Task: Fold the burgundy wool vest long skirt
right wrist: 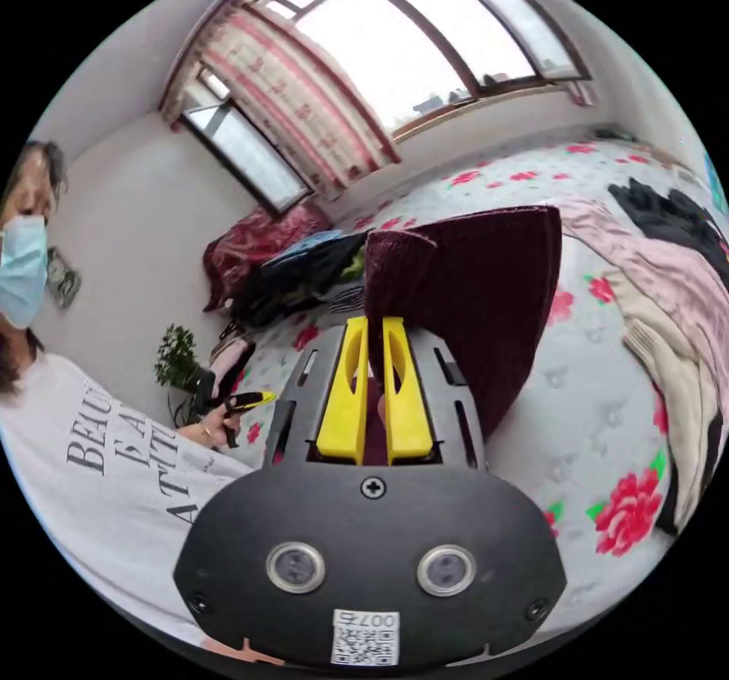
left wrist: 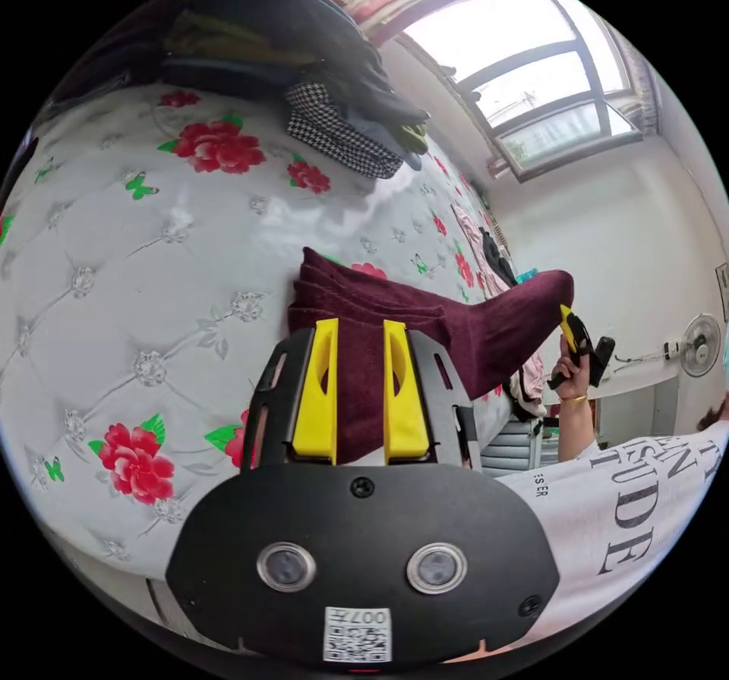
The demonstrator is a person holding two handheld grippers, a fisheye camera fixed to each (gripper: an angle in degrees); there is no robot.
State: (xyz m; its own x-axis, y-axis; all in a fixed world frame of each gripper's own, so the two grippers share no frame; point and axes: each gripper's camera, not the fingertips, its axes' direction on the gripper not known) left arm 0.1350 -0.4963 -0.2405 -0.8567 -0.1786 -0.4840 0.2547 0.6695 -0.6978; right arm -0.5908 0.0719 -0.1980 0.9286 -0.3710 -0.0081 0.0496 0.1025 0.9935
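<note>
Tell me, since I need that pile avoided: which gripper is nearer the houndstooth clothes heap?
Left. The left gripper grips the burgundy skirt just below the houndstooth heap; the right gripper holds the far end.

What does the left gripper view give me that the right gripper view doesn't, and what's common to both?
Left gripper view alone: a houndstooth garment on the dark pile, and a wall fan.

Right gripper view alone: a potted plant by the wall and a pink and beige heap of clothes on the bed.

Shared: the burgundy skirt lifted off the floral bedspread, with the left gripper and the right gripper each clamped on it, and the window.
</note>
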